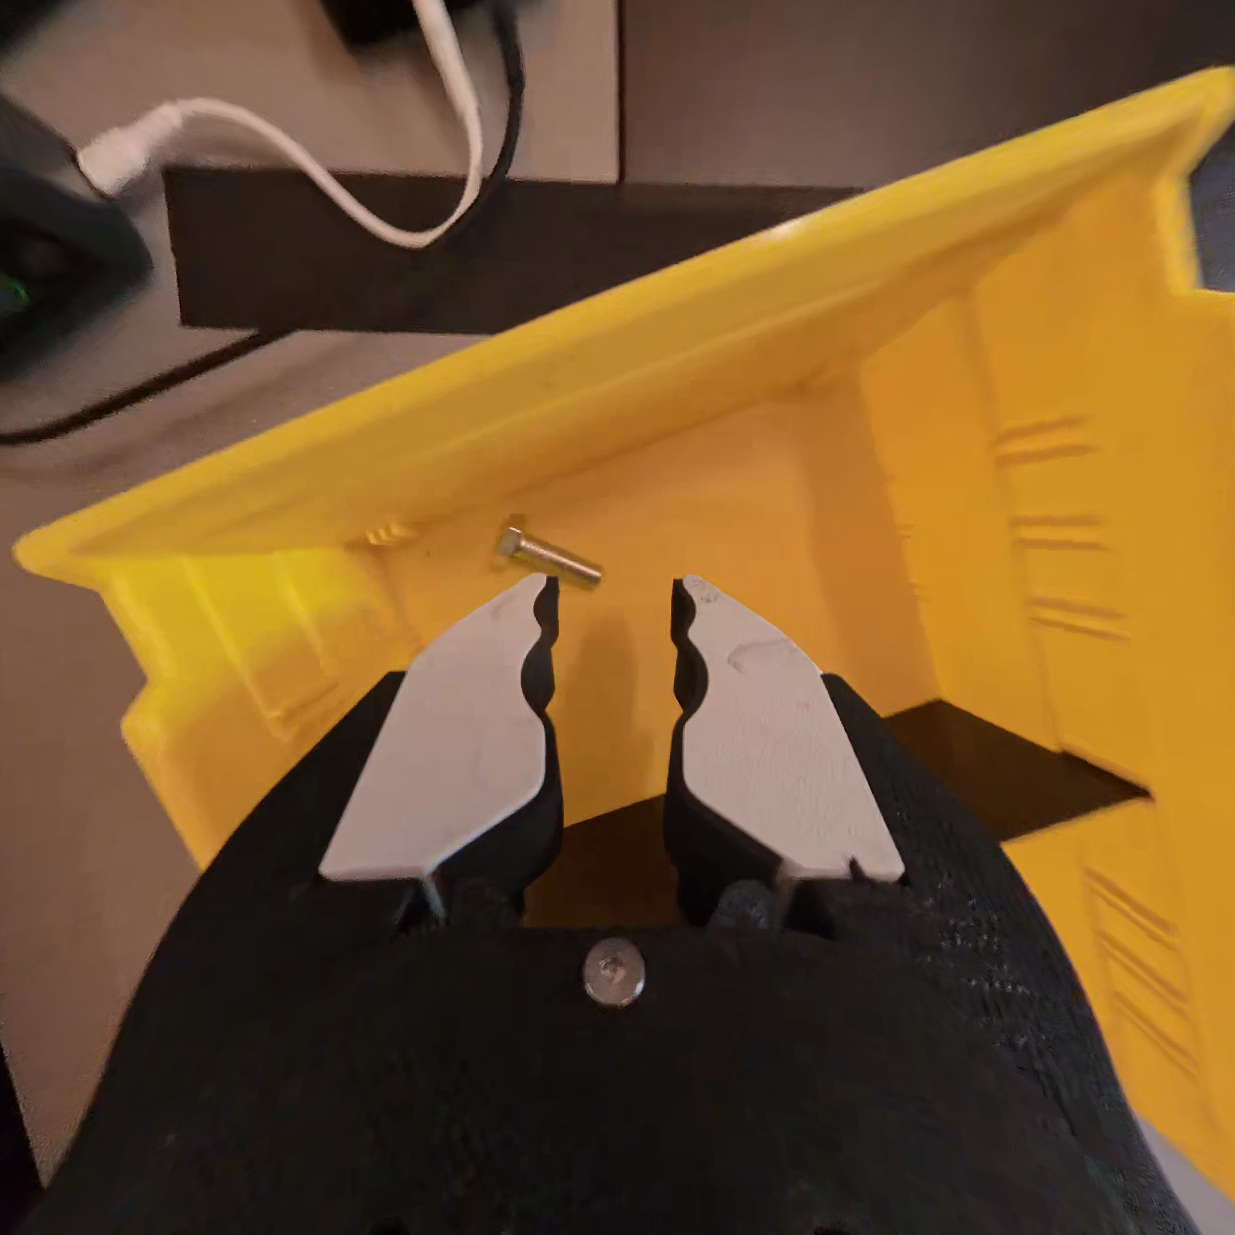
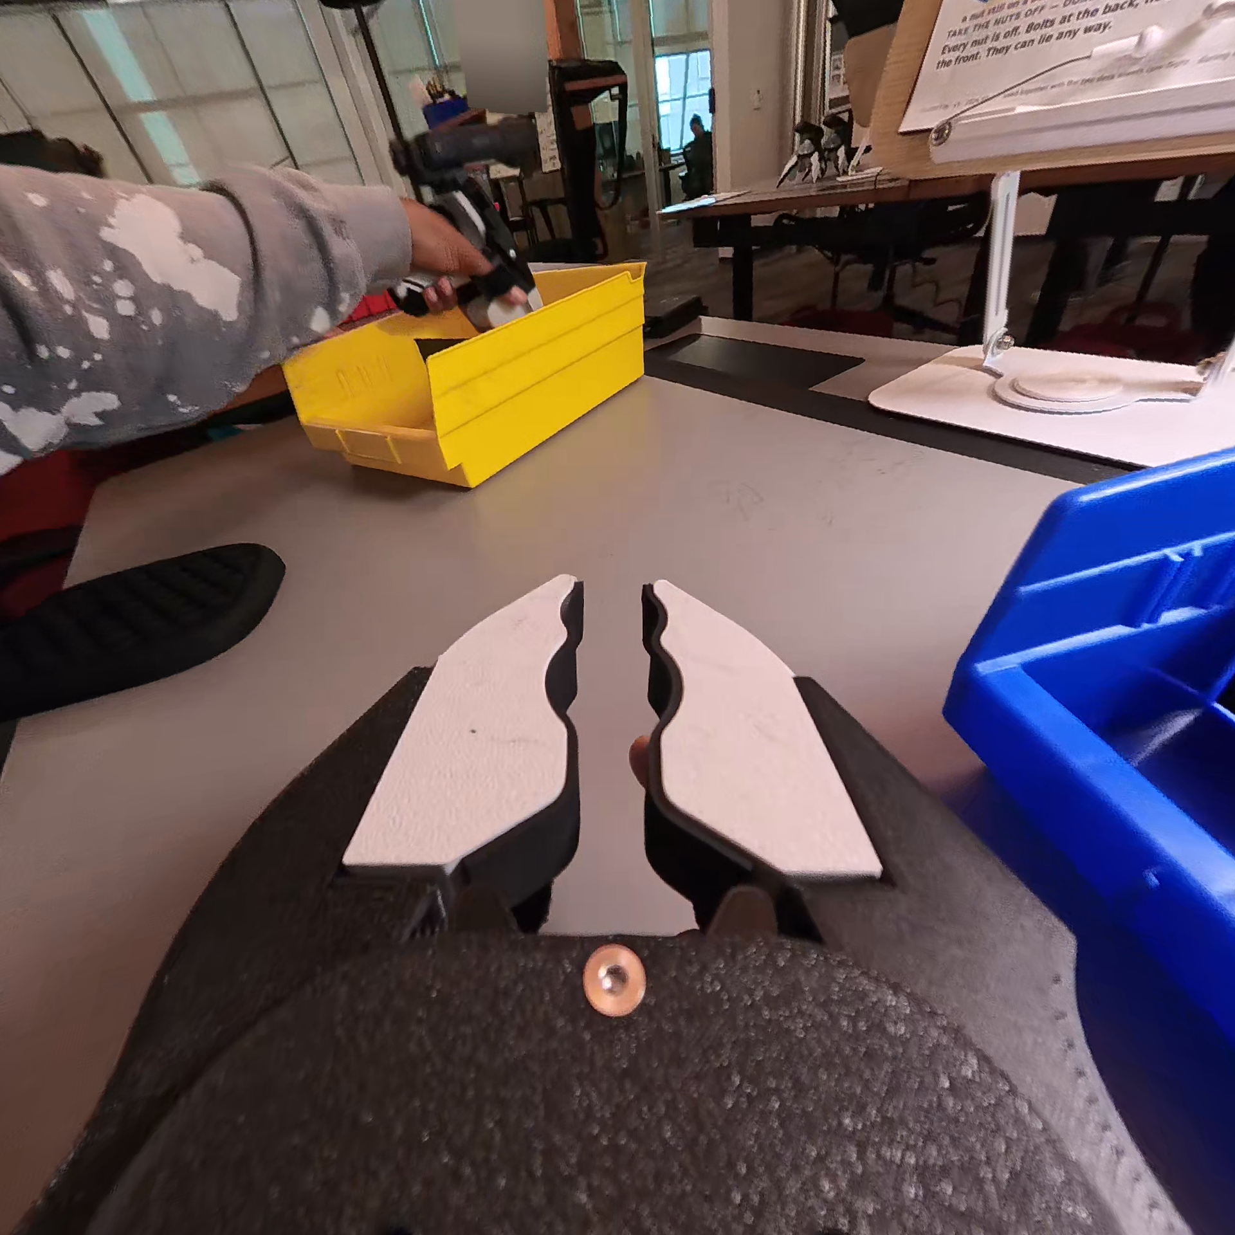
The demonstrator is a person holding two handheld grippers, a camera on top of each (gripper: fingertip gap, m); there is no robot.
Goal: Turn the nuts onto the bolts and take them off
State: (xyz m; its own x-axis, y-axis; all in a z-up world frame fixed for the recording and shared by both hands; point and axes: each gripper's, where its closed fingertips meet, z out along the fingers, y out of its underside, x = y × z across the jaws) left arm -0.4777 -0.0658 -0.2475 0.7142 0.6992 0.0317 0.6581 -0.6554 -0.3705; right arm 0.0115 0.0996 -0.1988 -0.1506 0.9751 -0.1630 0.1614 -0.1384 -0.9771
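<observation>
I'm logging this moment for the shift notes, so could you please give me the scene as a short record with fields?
left gripper: open, inside the yellow bin, holding nothing
bolt: lying on its side on the bin floor, just beyond the left fingertip, no nut seen on it
right gripper: open, empty, low over the grey table
blue bin: to the right of the right gripper, contents not visible
nuts: none in view
</observation>
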